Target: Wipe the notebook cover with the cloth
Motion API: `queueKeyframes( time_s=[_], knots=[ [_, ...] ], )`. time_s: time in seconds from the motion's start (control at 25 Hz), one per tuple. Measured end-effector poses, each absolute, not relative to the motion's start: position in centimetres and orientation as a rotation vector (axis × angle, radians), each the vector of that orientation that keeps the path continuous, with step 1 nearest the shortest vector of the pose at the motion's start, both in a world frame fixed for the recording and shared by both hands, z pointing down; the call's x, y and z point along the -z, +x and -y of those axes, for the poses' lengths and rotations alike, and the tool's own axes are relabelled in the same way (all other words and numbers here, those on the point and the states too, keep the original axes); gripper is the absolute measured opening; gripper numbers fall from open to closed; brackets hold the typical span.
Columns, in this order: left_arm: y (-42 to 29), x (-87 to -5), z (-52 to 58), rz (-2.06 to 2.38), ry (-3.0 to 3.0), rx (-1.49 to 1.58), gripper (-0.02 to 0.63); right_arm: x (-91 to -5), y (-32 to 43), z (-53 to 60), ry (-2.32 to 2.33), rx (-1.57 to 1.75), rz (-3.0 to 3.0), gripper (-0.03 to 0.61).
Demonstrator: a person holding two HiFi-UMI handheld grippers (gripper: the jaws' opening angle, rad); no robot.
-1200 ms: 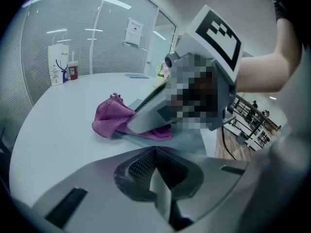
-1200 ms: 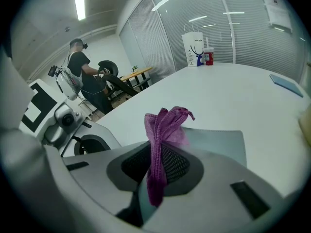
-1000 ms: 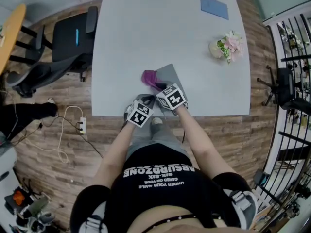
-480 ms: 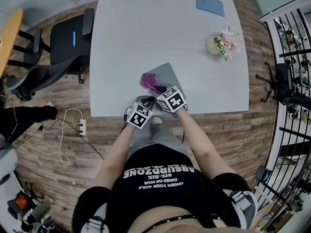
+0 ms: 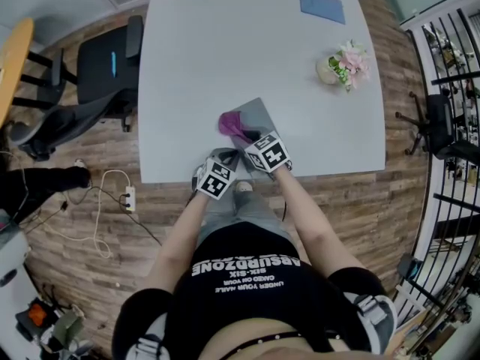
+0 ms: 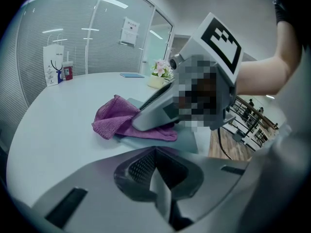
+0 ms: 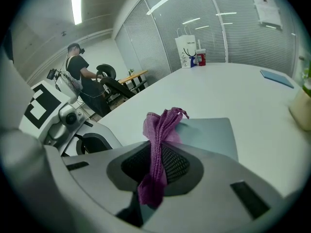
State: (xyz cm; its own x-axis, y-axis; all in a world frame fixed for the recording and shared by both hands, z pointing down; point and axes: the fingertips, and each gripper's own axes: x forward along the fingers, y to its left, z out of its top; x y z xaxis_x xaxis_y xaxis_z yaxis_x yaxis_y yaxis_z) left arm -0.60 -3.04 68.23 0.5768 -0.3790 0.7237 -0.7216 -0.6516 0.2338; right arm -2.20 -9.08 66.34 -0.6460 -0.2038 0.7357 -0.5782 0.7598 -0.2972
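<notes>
- Change since half a second ago: cloth [image 5: 231, 123] and right tongs [image 5: 247, 136] sit a shade further along the notebook [image 5: 262, 116]; left tongs [image 5: 220, 160] keep their place.
- Cloth: purple, bunched, one end clamped between the right tongs' jaws, the rest trailing forward onto the cover.
- Notebook: grey, closed, flat on the worktop [image 5: 225, 43] near its front edge, directly before the person.
- Right tongs: shut on the cloth, held low over the notebook's near-left part.
- Left tongs: jaws together with nothing between them, just beside the notebook at the worktop's front edge.
- Progress, as a judgement: wiping is under way; the cloth covers only the left portion, and the right and far parts of the cover look not yet reached.
- Elsewhere on the worktop: flower pot [image 5: 341, 64] and blue pad [image 5: 322, 6], both well apart.
</notes>
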Motion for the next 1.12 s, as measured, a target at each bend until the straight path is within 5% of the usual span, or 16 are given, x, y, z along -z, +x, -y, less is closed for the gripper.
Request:
queueKeyframes(
  time_s=[1.12],
  knots=[
    [0.6,-68.8,2.9,0.817,2.297,-0.916,0.014,-65.5,2.7,14.7,0.797,-0.654,2.207,0.075]
  ],
)
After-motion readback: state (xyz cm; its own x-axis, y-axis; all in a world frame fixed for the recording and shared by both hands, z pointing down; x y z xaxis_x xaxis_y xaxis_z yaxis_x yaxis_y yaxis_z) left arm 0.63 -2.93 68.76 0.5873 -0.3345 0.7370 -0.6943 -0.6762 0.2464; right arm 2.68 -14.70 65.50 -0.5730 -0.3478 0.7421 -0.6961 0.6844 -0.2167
